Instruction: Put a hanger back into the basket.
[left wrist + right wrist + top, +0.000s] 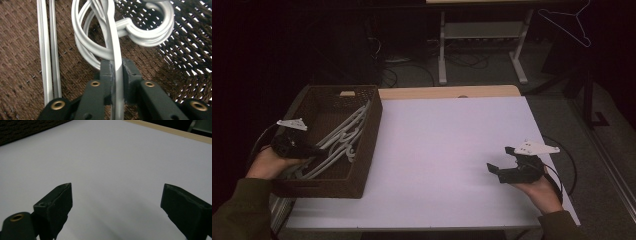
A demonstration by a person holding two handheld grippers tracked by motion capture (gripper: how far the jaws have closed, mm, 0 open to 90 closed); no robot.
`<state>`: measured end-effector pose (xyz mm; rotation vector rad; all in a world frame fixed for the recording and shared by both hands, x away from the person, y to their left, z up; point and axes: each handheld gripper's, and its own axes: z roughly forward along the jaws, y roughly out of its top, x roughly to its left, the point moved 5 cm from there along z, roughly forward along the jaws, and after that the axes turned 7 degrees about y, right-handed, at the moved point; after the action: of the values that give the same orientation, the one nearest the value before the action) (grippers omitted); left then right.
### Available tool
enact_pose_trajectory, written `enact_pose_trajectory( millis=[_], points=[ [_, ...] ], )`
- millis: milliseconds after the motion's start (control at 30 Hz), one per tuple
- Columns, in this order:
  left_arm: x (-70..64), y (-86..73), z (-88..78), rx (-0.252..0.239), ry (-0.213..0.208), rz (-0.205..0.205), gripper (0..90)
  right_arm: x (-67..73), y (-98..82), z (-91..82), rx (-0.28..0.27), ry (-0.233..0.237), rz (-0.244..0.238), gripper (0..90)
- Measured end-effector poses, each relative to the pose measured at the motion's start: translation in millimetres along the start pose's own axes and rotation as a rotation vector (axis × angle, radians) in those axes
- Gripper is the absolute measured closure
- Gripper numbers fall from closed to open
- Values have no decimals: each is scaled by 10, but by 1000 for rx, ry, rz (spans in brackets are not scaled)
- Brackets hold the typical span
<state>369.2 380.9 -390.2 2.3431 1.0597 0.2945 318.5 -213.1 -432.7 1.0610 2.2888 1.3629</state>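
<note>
Table [447, 150]: a white top lay ahead of both grippers, bare across its middle; its far edge showed a strip of pale wood.
Basket [362, 150]: a brown woven basket sat at the table's left end, and the left gripper reached down into it over the near wall.
Hangers [343, 136]: a bundle of white plastic hangers lay slantwise inside the basket, their hooks overlapping just ahead of the left gripper's tips; two straight bars ran along the basket floor to the left of the jaws in the left gripper view.
Gripped hanger [115, 50]: one white bar ran upright between the left jaws and on past their tips, crossing the looped hooks beyond.
Left gripper [116, 72]: clenched on that bar, both pads pressed against its sides; the bar was not seen lifted clear of the others.
Left hand [268, 162]: it came in low at the basket's near left corner, wrist level, tool pointed forward and a little down into the basket.
Right gripper [501, 161]: its jaws stood wide apart with nothing between them, bare table showing ahead of the tips.
Right hand [539, 189]: it rested near the table's right edge, well apart from the basket, tool aimed left across the top.
Progress: judged an early stage; one hanger was seized, none had reached the table, and lifting it free of the tangled hooks remained, likely with care against dragging neighbours.
</note>
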Motion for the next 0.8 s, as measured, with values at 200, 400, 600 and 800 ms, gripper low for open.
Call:
enact_pose_trajectory(
  millis=[200, 400, 600, 800],
  points=[
    [52, 16, -45, -50, 20, -40, 453, -8, 21, -15, -9, -5, -6, 101],
    [-7, 173, -196, -186, 6, -70, 323, -4, 61, -39, -21, -4, -3, 101],
    [-239, 447, -280, -308, -22, -64, 228, 19, 182, -68, -55, 4, -17, 100],
    [-461, 654, -317, -392, -48, -34, 199, 62, 332, -93, -112, 20, -12, 87]
  ],
)
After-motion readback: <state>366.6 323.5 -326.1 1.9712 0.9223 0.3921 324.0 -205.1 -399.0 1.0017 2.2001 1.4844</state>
